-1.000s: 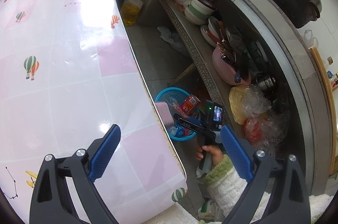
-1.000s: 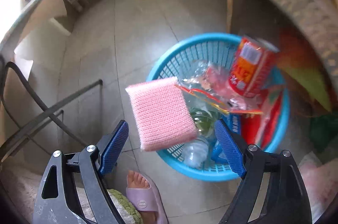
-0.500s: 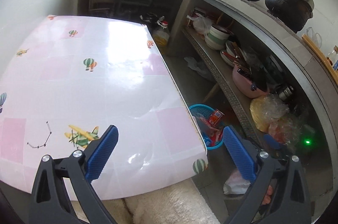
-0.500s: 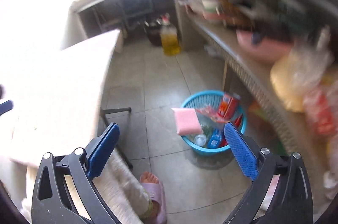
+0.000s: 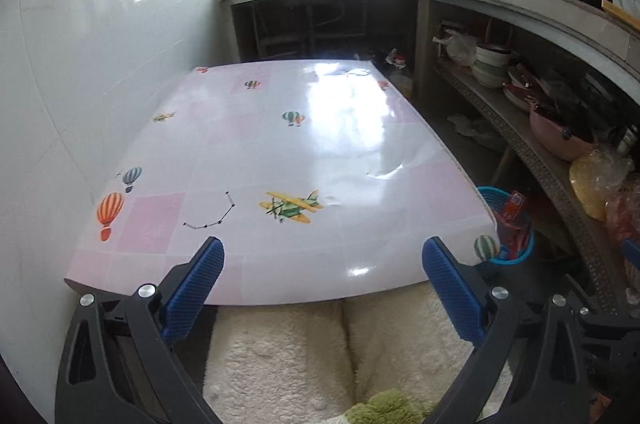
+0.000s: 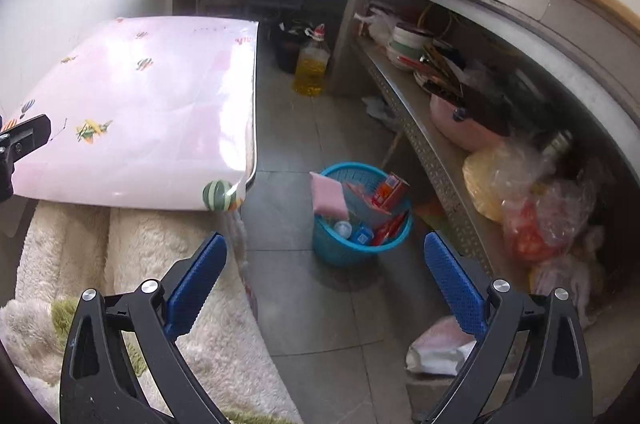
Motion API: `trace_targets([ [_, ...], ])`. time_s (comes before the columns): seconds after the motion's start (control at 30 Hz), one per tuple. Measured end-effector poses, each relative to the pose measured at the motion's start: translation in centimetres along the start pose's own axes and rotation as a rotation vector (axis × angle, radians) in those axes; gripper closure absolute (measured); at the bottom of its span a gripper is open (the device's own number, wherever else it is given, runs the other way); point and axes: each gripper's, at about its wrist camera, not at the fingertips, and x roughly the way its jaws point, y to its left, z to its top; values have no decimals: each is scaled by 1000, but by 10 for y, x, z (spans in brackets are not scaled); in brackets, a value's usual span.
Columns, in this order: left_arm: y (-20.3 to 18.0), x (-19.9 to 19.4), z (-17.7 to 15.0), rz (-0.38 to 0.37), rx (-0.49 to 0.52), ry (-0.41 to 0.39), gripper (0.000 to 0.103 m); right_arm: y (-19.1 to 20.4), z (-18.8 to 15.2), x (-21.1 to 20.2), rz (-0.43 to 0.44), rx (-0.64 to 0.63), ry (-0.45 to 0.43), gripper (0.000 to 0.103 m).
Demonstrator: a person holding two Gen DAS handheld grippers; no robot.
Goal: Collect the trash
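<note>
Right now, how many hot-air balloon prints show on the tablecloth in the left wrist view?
6: orange and blue at the near-left edge, green at the near-right corner, one mid-table, two small ones far back. Glare may hide more.

Left gripper (image 5: 322, 288) and right gripper (image 6: 326, 284) wide, empty.

A table (image 5: 280, 144) covered in pink balloon-patterned cloth is standing beside a white tiled wall (image 5: 80, 64), while an oil bottle (image 6: 311, 66) is sitting on the floor (image 6: 320, 304).
</note>
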Motion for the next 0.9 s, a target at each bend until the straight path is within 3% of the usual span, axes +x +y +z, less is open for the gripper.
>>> trace_targets([
  [0.37,3,16,-15,80,-41,136,6,-23,-9,-1,-53,104,38,8],
  [0.67,-4,18,-17,106,-43,183,6,-28,-15,2,-53,130,58,8],
  [0.9,-11,15,-17,93,-20,176,6,-30,-15,2,-54,129,60,8],
])
